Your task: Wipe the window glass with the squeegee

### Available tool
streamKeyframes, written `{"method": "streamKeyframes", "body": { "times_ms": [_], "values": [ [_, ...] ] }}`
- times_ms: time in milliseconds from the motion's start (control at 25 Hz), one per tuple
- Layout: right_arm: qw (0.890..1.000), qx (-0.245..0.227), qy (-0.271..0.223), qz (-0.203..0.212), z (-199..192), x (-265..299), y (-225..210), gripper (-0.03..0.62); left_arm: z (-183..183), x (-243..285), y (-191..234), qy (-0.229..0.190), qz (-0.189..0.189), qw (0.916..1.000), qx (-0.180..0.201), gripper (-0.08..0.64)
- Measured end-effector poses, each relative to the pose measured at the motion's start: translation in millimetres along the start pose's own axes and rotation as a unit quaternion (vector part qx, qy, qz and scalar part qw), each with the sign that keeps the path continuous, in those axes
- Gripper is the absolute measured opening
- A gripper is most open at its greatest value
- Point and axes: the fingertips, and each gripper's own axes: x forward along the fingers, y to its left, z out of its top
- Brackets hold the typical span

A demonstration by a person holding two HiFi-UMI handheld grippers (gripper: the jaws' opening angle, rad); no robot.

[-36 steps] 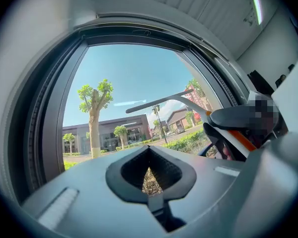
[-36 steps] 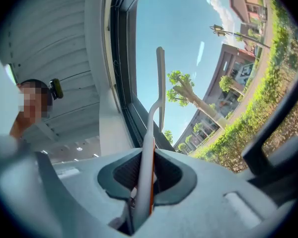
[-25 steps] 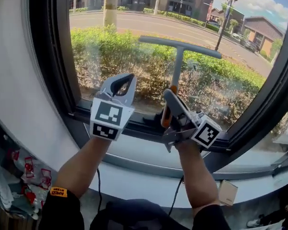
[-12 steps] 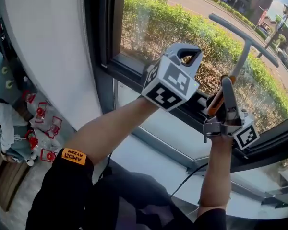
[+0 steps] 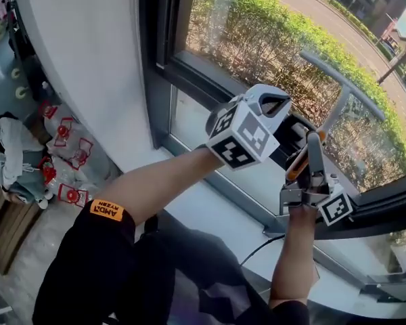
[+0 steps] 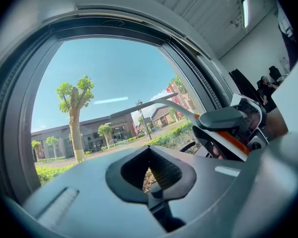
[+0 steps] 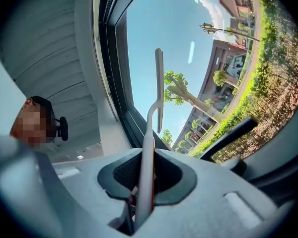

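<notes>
Roughly mid-task, by the look of it. The window frame [image 5: 155, 46] runs down the left of the pane. The left hand-held gripper [image 5: 272, 100] has its jaws together with nothing between them; it is raised near the lower frame and does no work on the glass. Just right of it, the right hand-held gripper [image 5: 313, 144] is clamped on the squeegee [image 5: 340, 83] handle, at the orange part. The T-shaped blade is up against the lower right of the window glass [image 5: 257, 39], possibly touching, though contact is hard to confirm from the head view. No clear wiped band or water line shows, and the pane looks speckled low down, so most of the wiping is judged left to do, including everything above and left of the blade.

As for writing, the orange tag [image 5: 107, 210] on the left sleeve reads "AMD RYZEN". The marker cubes carry only black-and-white square patterns, no text.
</notes>
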Motion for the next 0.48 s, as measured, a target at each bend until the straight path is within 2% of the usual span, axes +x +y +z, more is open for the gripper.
{"method": "streamKeyframes", "body": {
  "times_ms": [200, 480],
  "values": [
    [0.999, 0.026, 0.009, -0.025, -24, -26, -14, 0.046, -15, -5, -28, 0.004, -0.015, 0.9999, -0.005, 0.015],
    [0.994, 0.064, 0.038, -0.075, -63, -67, -44, 0.046, -44, -10, -49, 0.02, -0.002, 0.999, -0.04, 0.015]
  ]
}}
